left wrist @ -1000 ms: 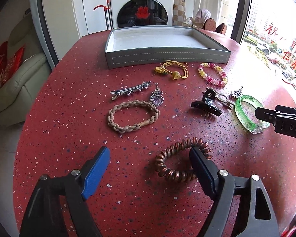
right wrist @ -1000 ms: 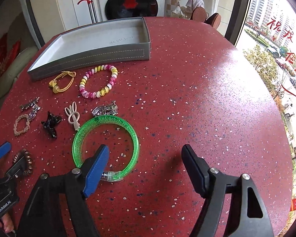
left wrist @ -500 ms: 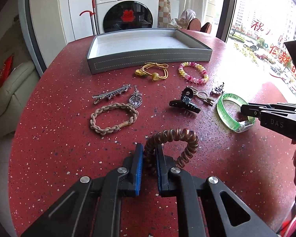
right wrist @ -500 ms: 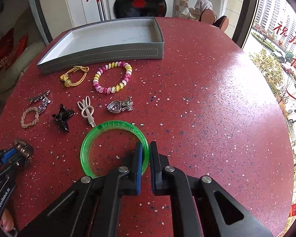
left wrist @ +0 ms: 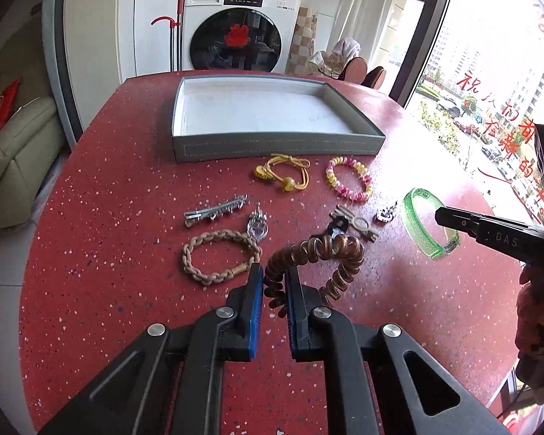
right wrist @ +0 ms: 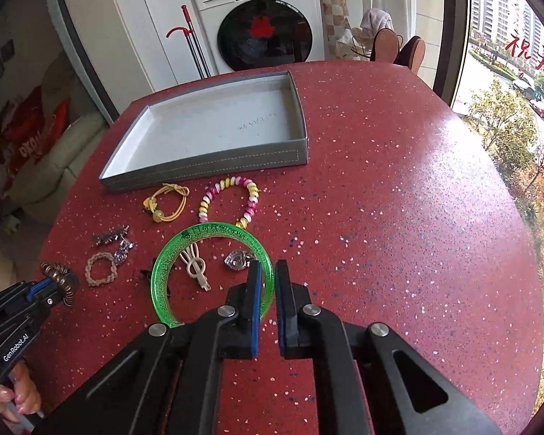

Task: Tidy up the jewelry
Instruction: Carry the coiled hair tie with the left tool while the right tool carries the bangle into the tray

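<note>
My left gripper (left wrist: 275,272) is shut on a brown spiral hair tie (left wrist: 319,250), which hangs lifted off the red table (left wrist: 108,253). My right gripper (right wrist: 268,268) is shut on the rim of a clear green bangle (right wrist: 170,253), also raised and tilted above the table. In the left wrist view the right gripper (left wrist: 442,217) holds the green bangle (left wrist: 417,224) at the right. In the right wrist view the left gripper (right wrist: 60,286) grips the hair tie (right wrist: 60,275) at the far left. An empty grey tray (left wrist: 272,145) (right wrist: 206,163) sits at the back.
On the table lie a braided beige bracelet (left wrist: 217,257), a silver hair clip (left wrist: 214,210), a silver pendant (left wrist: 258,224), a yellow cord tie (left wrist: 286,174), a pink and yellow bead bracelet (left wrist: 350,177), a cream bunny clip (right wrist: 196,264) and a small silver charm (right wrist: 237,259). A washing machine (left wrist: 239,29) stands behind.
Both grippers closed from wide open, the left onto the spiral hair tie and the right onto the green bangle. Both then rose, lifting their pieces off the table.
</note>
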`<state>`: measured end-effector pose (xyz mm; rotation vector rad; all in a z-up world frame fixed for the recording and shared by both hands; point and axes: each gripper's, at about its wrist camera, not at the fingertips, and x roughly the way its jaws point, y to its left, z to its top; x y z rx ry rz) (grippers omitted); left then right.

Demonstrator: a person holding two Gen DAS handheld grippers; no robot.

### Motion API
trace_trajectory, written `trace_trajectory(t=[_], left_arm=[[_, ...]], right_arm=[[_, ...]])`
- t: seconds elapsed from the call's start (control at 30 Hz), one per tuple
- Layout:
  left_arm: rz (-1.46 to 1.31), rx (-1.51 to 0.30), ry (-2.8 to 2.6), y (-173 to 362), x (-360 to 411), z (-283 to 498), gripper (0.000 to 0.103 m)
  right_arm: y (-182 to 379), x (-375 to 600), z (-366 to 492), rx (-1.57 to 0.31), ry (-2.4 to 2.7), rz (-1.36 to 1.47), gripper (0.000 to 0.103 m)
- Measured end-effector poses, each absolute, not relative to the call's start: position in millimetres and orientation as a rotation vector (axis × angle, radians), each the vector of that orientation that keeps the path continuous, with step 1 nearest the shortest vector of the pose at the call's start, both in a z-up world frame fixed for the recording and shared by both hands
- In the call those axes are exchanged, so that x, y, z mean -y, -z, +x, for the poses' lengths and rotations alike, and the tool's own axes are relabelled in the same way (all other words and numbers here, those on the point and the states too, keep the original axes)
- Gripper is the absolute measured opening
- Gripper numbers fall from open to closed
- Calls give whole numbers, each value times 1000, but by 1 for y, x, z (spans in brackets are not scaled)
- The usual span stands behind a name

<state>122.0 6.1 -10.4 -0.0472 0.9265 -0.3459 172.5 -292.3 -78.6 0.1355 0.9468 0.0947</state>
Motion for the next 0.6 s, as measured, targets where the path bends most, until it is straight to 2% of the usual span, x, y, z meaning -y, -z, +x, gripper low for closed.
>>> trace_trajectory(t=[0.33, 0.6], left_arm=[[-54, -889, 340, -39, 2, 213, 30], [-45, -925, 269, -33, 9, 308, 30]], right_arm=[[41, 282, 255, -904, -111, 119, 8], [52, 274, 339, -934, -94, 118, 8]])
